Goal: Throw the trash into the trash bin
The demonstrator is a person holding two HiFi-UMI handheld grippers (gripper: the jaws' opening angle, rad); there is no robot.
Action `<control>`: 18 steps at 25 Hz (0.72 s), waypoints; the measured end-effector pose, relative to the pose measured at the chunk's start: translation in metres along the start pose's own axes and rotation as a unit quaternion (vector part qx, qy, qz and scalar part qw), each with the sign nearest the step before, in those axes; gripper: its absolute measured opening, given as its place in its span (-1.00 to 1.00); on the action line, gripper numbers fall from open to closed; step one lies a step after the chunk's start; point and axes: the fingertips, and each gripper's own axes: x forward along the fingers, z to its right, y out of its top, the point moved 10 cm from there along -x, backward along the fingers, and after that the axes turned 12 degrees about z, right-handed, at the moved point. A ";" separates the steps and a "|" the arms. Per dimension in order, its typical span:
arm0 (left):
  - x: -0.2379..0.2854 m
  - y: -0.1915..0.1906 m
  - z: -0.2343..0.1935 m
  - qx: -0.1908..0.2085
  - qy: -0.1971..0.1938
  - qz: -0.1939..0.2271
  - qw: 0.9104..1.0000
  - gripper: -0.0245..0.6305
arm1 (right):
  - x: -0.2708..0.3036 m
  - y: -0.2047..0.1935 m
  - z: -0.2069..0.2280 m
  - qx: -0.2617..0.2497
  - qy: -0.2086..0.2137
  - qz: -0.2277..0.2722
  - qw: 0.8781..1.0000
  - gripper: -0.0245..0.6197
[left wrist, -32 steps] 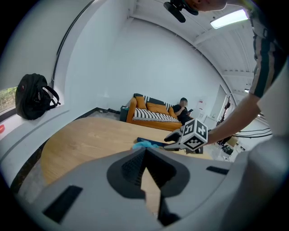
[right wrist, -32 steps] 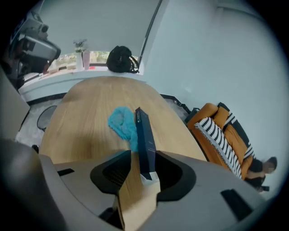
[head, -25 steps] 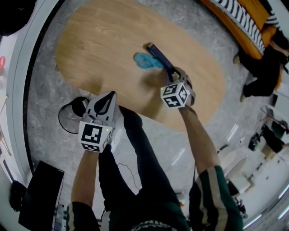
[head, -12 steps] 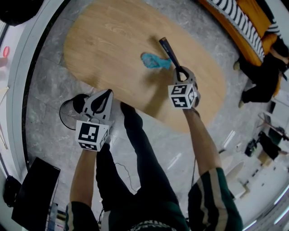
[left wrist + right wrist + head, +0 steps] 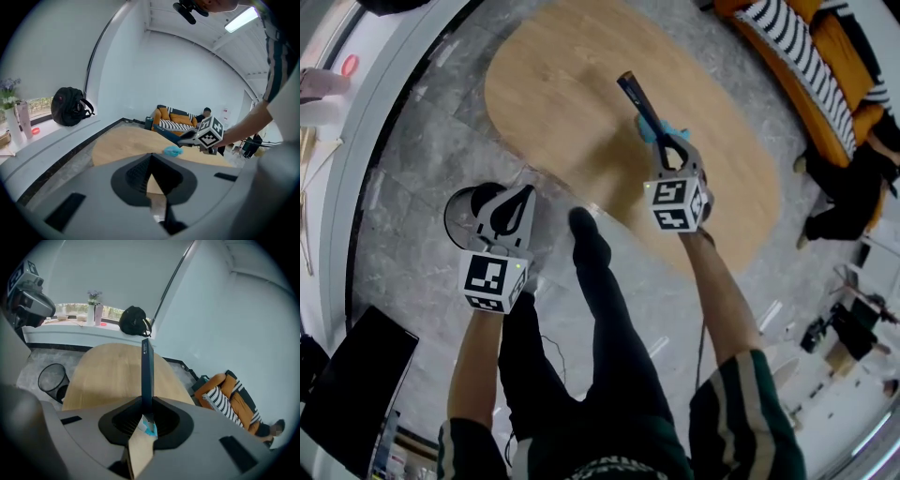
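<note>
Between the fingers of the right gripper [image 5: 665,148], which have just been closing, 2 things are pinched: a dark blue strip [image 5: 146,376] and the crumpled light-blue trash [image 5: 173,151], held above the oval wooden table [image 5: 553,94]. Fingers of the left gripper [image 5: 525,195] are pressed together on nothing, out past the table's near edge, overlapping the black mesh trash bin [image 5: 50,383] in the head view. That bin stands on open grey floor [image 5: 412,159] between the table edge and the white window ledge [image 5: 370,136].
</note>
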 end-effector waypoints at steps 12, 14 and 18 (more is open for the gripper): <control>-0.139 -0.022 -0.065 -0.019 0.111 0.016 0.994 -0.93 | 0.006 0.101 -0.154 -0.038 0.111 0.069 0.991 -0.73; -0.159 -0.029 -0.073 -0.026 0.128 0.021 0.991 -0.93 | 0.003 0.109 -0.180 -0.029 0.129 0.074 0.988 -0.73; -0.195 -0.048 -0.087 -0.043 0.161 0.022 0.986 -0.93 | -0.002 0.121 -0.236 -0.018 0.173 0.073 0.982 -0.73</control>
